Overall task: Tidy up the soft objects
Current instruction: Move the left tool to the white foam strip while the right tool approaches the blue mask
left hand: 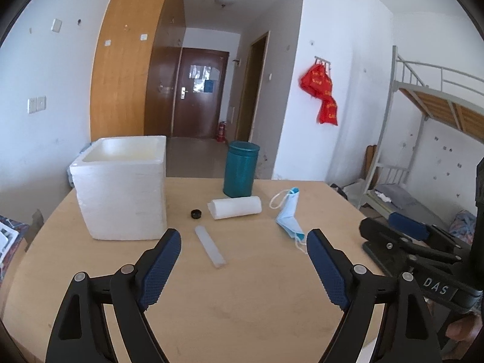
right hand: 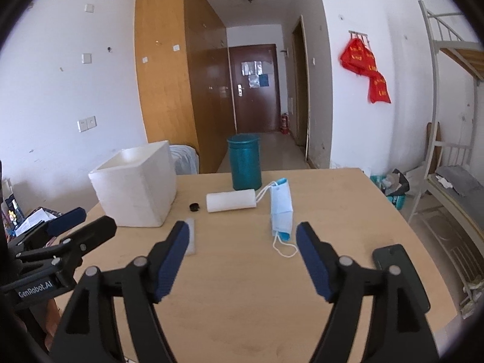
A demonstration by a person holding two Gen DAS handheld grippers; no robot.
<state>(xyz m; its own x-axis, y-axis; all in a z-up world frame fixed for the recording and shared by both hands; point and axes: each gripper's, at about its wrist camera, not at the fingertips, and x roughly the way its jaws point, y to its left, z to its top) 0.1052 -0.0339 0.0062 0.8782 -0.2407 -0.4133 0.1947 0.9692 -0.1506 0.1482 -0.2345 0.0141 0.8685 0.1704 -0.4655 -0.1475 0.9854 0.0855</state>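
Face mask [right hand: 281,211] on table [right hand: 242,317], just ahead of right hand-held gripper [right hand: 242,236]; jaws spread wide, empty.

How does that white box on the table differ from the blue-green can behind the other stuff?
The white foam box is squarish with thick walls; the teal canister is a round cylinder. The box stands open at the top, while the canister appears capped with a lid. The box is matte white and looks wider; the canister is shiny and slimmer. Both stand upright on the wooden table.
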